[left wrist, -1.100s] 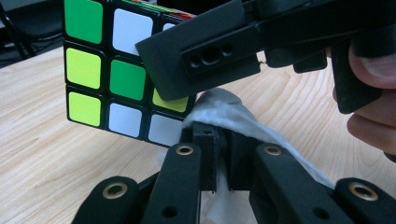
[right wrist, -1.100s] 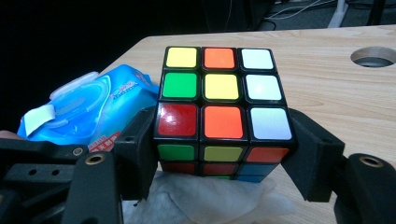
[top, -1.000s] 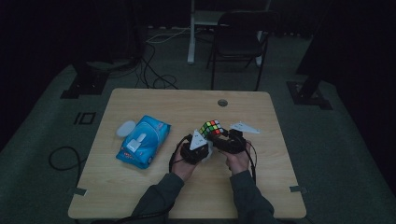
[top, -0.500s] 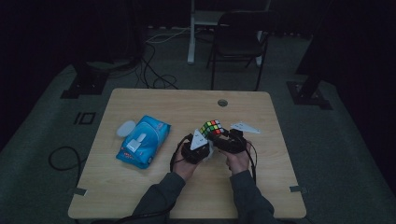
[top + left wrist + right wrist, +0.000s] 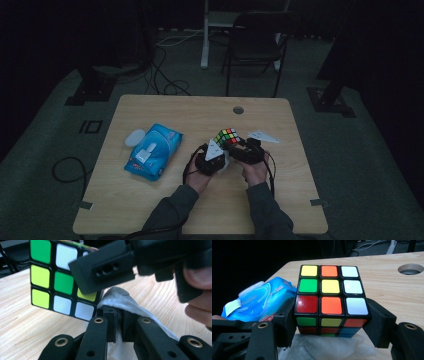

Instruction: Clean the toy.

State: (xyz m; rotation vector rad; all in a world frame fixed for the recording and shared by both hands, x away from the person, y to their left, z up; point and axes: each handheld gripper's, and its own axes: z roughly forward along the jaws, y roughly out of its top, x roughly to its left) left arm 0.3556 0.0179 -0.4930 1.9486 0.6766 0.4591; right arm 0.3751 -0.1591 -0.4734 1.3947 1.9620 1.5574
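The scrambled colour-tiled puzzle cube (image 5: 331, 300) sits clamped in the right gripper (image 5: 329, 322) jaws just above the wooden worktop (image 5: 200, 112). The left gripper (image 5: 116, 323), jaws pinched on a white wipe (image 5: 125, 301), should rub beneath with light, steady strokes.

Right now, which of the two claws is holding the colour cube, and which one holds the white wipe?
The right claw grips the colour cube between its jaws. The left claw, beside it, is closed on the white wipe instead.

Dim room, dark walls; grey-green carpet floor (image 5: 45, 200) w/ cables (image 5: 165, 65); black chair (image 5: 255, 45) behind wooden table (image 5: 200, 112).
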